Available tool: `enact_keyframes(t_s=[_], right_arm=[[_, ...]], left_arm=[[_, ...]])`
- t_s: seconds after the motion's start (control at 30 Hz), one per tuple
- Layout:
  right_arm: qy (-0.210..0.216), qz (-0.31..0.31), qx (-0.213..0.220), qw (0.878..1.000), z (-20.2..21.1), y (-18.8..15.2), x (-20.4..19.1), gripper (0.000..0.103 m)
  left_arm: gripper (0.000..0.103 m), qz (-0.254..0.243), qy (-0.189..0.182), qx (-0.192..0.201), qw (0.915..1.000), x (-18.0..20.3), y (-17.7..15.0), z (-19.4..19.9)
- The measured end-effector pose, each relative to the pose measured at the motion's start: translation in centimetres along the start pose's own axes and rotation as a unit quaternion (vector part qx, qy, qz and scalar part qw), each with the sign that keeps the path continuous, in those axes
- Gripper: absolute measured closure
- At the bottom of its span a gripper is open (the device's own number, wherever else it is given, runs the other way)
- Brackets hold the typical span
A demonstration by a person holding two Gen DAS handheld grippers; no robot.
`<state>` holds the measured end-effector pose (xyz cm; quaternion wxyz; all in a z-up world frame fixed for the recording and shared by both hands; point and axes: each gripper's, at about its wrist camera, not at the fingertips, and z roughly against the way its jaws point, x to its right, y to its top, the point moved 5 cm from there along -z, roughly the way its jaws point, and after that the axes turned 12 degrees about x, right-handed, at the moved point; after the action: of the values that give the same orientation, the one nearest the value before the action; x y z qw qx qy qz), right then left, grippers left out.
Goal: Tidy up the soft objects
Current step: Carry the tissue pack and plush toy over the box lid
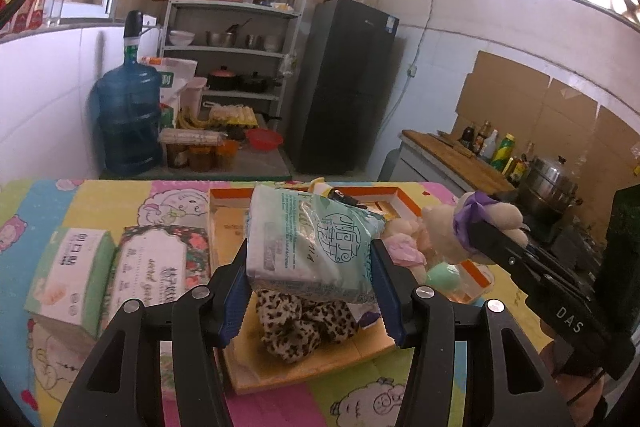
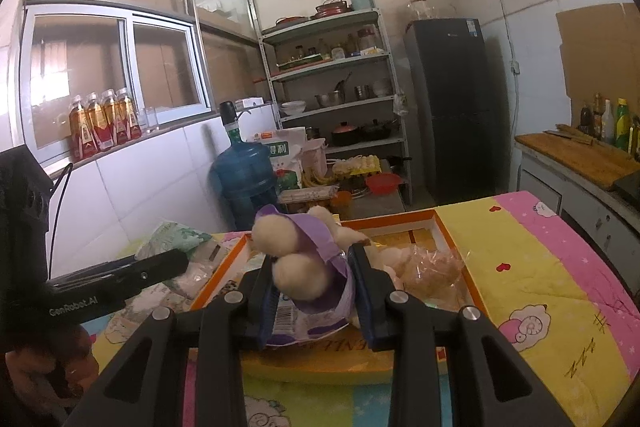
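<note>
Left tool clamps tissue pack, right tool clamps plush toy; lower both gently into orange-rimmed box, releasing only once seated.

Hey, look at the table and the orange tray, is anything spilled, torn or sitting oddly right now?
Nothing looks spilled or torn. The left gripper holds a tissue pack tilted in the air above the leopard-print cloth in the orange tray, and the right gripper holds a plush toy head-down.
</note>
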<state>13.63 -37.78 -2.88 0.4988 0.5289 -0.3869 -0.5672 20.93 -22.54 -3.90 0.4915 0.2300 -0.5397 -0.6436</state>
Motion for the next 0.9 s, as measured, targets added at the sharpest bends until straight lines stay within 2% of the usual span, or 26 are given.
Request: enact_keyframes(t_s=[0.43,0.9], right_arm=[[0.004,0.008,-0.021,1.0,-4.2,0.0,0.9,0.07],[-0.03,0.042,-0.052,0.997,-7.0,-1.9,1.4,0.069]], left_arm=[[0.047,0.012,0.017,-0.019,0.9996,-0.2,-1.2,-4.2],[0.046,0.022,0.018,-0.047,0.9985,-0.8,-2.8,-7.1]])
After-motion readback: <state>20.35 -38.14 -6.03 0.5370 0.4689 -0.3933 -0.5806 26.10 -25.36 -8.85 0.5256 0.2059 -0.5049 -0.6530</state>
